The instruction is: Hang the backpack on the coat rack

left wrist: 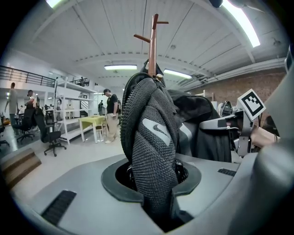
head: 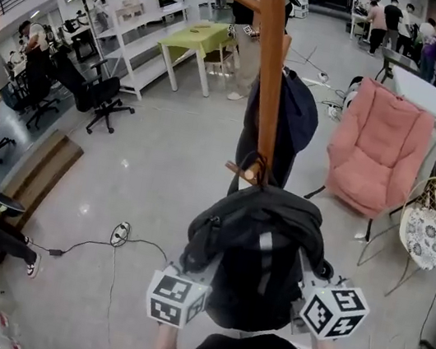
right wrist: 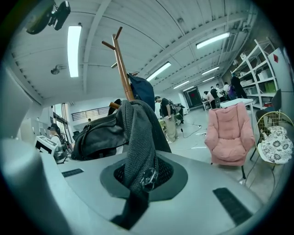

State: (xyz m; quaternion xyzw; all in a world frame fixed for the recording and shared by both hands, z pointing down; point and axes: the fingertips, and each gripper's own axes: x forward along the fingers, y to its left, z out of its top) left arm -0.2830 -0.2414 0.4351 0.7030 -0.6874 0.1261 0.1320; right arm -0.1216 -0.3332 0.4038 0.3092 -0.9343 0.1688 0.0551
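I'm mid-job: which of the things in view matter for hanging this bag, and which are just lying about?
Part of the job:
- backpack
- coat rack
- left gripper and right gripper, each shut on a backpack strap

Just lying about:
- pink chair
- green table
- black office chair
- floral cushion
- dark jacket hanging on the rack

The head view is looking steeply down from above the person, taking in the coat rack (head: 266,69), the backpack (head: 258,252) close below and the floor around. The left gripper view is sitting tight against the backpack, facing the rack beyond it; the right gripper view is doing likewise from the other side. All three are sharing rack and backpack; the pink armchair (head: 377,147) is showing in the head and right gripper views.
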